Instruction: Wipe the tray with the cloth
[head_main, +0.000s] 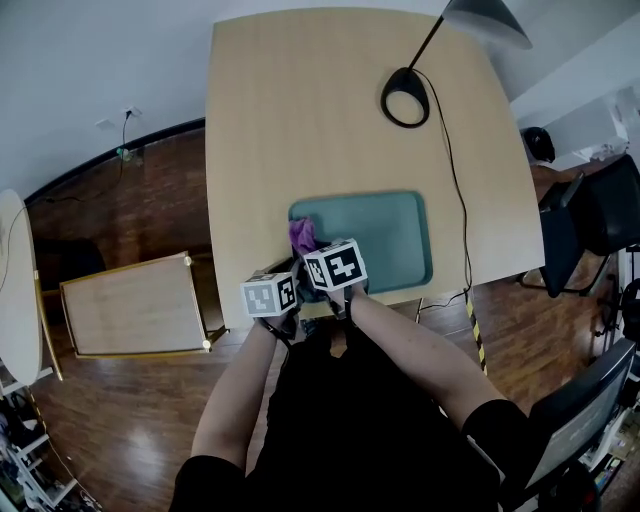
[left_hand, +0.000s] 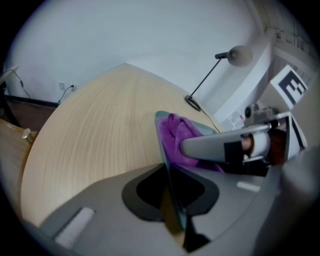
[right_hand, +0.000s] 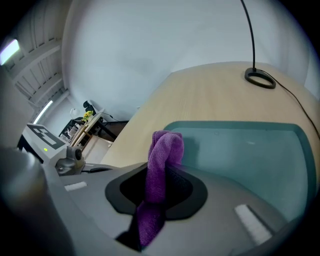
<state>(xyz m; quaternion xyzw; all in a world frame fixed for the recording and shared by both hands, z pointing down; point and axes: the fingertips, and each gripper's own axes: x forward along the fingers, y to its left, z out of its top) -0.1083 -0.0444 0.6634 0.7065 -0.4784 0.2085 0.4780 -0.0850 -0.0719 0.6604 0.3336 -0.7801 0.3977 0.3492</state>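
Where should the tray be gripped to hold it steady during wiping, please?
Take the tray by its thin raised rim at the near left corner, coming from the near edge of the table: the lip stands up and fits between jaws. The left gripper is clamped there, beside the cloth held by the right gripper.

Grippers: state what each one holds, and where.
Left gripper grips the tray by its near-left edge; right gripper pinches the cloth by a bunched fold.
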